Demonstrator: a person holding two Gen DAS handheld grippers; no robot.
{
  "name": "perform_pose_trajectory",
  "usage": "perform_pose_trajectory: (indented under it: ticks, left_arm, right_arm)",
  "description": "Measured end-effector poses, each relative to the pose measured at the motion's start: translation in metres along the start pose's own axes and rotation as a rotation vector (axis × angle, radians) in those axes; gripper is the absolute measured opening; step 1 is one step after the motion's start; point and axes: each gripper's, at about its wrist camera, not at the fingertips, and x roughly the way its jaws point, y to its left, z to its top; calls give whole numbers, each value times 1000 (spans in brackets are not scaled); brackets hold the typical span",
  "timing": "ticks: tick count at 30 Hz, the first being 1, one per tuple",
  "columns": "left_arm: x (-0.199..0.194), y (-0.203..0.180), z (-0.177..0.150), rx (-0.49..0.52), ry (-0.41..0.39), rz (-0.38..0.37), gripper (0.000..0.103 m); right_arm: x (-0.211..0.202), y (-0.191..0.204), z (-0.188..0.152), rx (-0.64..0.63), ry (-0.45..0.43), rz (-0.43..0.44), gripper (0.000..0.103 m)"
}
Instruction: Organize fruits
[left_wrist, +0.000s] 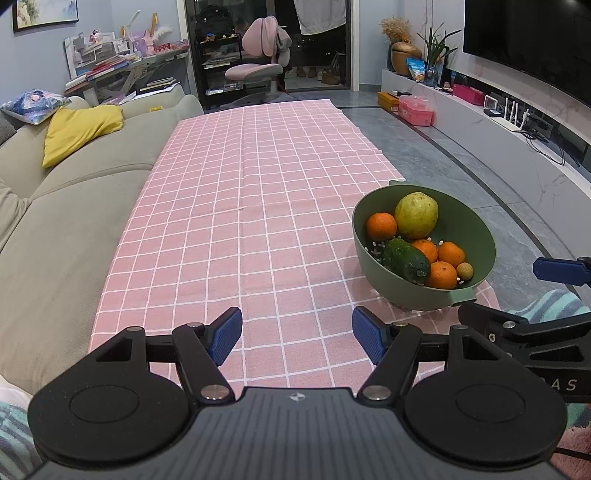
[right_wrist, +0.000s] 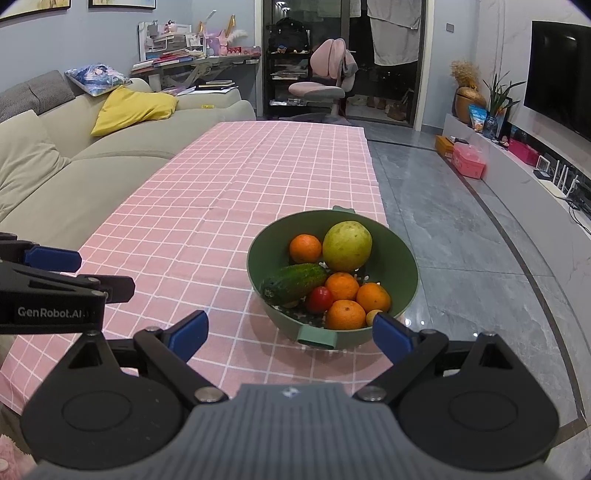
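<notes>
While every fruit in view sits inside the green colander bowl (right_wrist: 332, 280), low and right of centre in the right wrist view, the sorting looks either finished or not yet begun; I cannot tell which. Piled in the bowl are a large yellow-green guava-like fruit (right_wrist: 347, 245), four oranges (right_wrist: 305, 248), a dark cucumber (right_wrist: 293, 282), a small red tomato (right_wrist: 319, 299), and a small yellowish round fruit (right_wrist: 373, 316) partly hidden at the near rim. No fruit lies on the pink checked tablecloth (right_wrist: 221, 206), which stretches up the middle of the frame beside the beige sofa (right_wrist: 55, 155) at left. Both tools are empty: the right gripper (right_wrist: 290, 334) has its blue pads spread wide just short of the bowl's near handle, and the left gripper (left_wrist: 297, 334) likewise stands with fingers parted over bare cloth, the bowl at its right.
</notes>
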Motion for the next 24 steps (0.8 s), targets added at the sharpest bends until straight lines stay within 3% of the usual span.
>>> perform_pose_trajectory:
  ticks: [24]
  left_arm:
    - [-2, -1, 2, -4, 4, 3, 80]
  right_arm:
    - [1, -1, -1, -5, 6, 5, 92]
